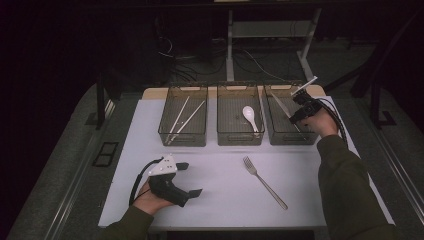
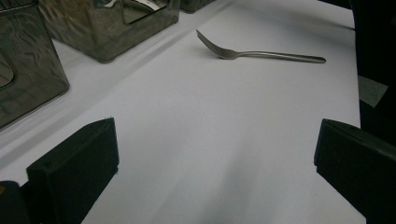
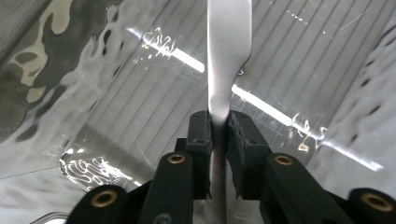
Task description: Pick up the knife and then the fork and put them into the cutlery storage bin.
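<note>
My right gripper [image 1: 296,116] reaches down into the rightmost clear bin [image 1: 308,139], held by a hand in a dark green sleeve. In the right gripper view its pads [image 3: 201,133] are shut on the handle of a flat metal knife [image 3: 229,46], which points away over the ribbed bin floor [image 3: 116,121]; the gripper's point is [image 3: 219,122]. In the high view the knife [image 1: 281,105] slants across that bin. My left gripper [image 1: 191,178] rests on the white table sheet at the front left, jaws wide open with nothing between them [image 2: 215,149]. A metal fork [image 1: 264,182] lies on the sheet, also the fork [image 2: 261,54].
Three clear bins stand in a row at the back of the white sheet [image 1: 220,200]. The left bin [image 1: 181,139] holds chopsticks [image 1: 183,118]; the middle bin [image 1: 240,140] holds a white spoon [image 1: 250,116]. Cables and desk legs lie beyond the table.
</note>
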Motion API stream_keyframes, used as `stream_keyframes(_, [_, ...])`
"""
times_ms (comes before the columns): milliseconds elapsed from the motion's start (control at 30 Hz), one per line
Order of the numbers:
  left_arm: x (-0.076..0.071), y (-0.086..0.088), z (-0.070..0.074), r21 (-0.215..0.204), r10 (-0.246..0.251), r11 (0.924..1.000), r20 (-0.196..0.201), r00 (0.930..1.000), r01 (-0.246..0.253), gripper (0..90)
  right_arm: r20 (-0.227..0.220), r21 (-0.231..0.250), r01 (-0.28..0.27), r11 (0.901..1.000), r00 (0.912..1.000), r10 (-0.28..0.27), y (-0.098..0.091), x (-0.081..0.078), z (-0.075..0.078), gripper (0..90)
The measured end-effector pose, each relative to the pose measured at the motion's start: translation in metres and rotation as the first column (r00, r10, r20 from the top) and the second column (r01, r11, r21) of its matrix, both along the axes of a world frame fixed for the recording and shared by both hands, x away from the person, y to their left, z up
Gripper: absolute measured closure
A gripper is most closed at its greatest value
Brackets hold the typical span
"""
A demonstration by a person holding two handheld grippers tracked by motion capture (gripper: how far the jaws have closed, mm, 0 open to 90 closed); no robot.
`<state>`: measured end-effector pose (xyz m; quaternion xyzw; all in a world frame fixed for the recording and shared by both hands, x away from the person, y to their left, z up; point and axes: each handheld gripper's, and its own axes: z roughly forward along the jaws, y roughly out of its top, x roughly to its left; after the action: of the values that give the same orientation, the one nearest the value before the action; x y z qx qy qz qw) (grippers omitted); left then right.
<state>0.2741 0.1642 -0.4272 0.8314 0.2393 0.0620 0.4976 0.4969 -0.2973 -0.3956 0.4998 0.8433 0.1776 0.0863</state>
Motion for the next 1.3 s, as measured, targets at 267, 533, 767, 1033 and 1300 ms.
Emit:
stream_keyframes(267, [0.000, 0.000, 0.000, 0.002, 0.000, 1.0000, 0.000, 1.0000, 0.000, 0.0, 0.064, 0.076, 0.030, 0.9967, 0.9974, -0.034, -0.006, -0.002, 0.011, 60.0])
stream_keyframes(533, [0.000, -0.001, 0.000, 0.006, 0.002, 1.0000, -0.001, 1.0000, -0.002, 0.0, 0.144, 0.179, 0.025, 0.9836, 0.9883, -0.052, -0.010, -0.014, 0.028, 44.4])
stream_keyframes(767, [0.000, -0.001, 0.000, 0.006, 0.002, 1.0000, -0.002, 1.0000, -0.002, 0.0, 0.199, 0.234, -0.015, 0.9722, 0.9795, -0.033, -0.010, -0.035, 0.041, 39.5])
stream_keyframes(1033, [0.000, -0.001, -0.001, 0.005, 0.005, 1.0000, -0.005, 1.0000, -0.005, 0.0, 0.259, 0.304, -0.076, 0.9498, 0.9657, -0.006, -0.010, -0.064, 0.054, 39.4])
stream_keyframes(1300, [0.001, 0.000, -0.001, 0.000, 0.008, 1.0000, -0.005, 1.0000, -0.008, 0.0, 0.288, 0.310, -0.141, 0.9403, 0.9563, 0.049, -0.005, -0.099, 0.053, 42.4])
